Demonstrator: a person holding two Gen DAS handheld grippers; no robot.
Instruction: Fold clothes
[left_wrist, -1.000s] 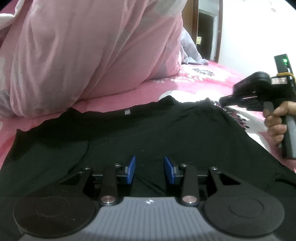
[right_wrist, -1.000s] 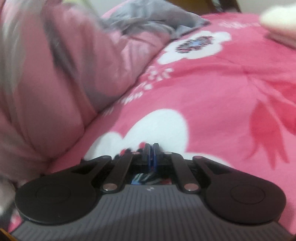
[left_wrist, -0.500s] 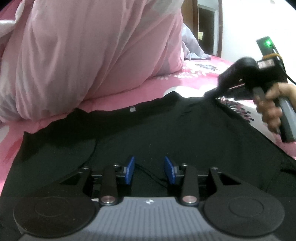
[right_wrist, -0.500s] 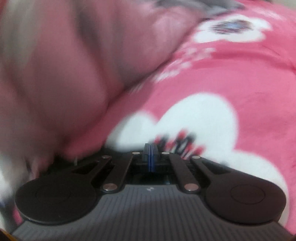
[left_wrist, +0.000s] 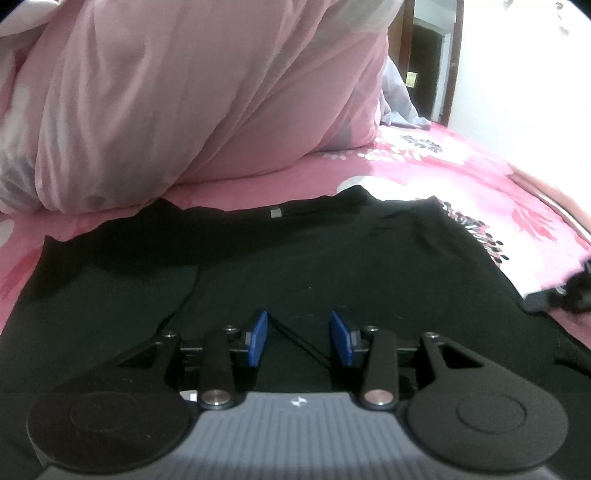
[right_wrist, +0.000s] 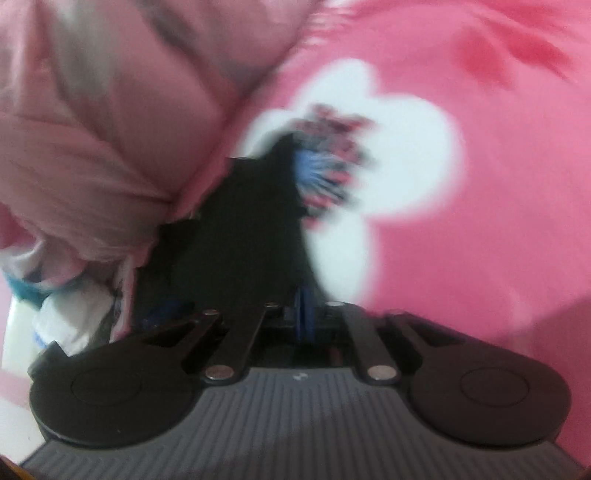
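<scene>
Showing spread left gripper (left_wrist: 299, 338) fingers above the black shirt (left_wrist: 295, 258), only the right view reveals right gripper (right_wrist: 304, 314) fingers pressed together.

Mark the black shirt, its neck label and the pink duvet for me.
black shirt (left_wrist: 332, 266): left wrist view, on the flat chest panel.
neck label (left_wrist: 275, 213): left wrist view, on the small grey tag at the collar.
pink duvet (left_wrist: 207, 96): left wrist view, on its bulging front.

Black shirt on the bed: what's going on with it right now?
The black shirt lies spread on the pink floral bedspread, in front of a pink pillow. The left gripper hovers low over it, jaws apart and empty. The right gripper is shut; whether it pinches cloth is too blurred to tell.
</scene>
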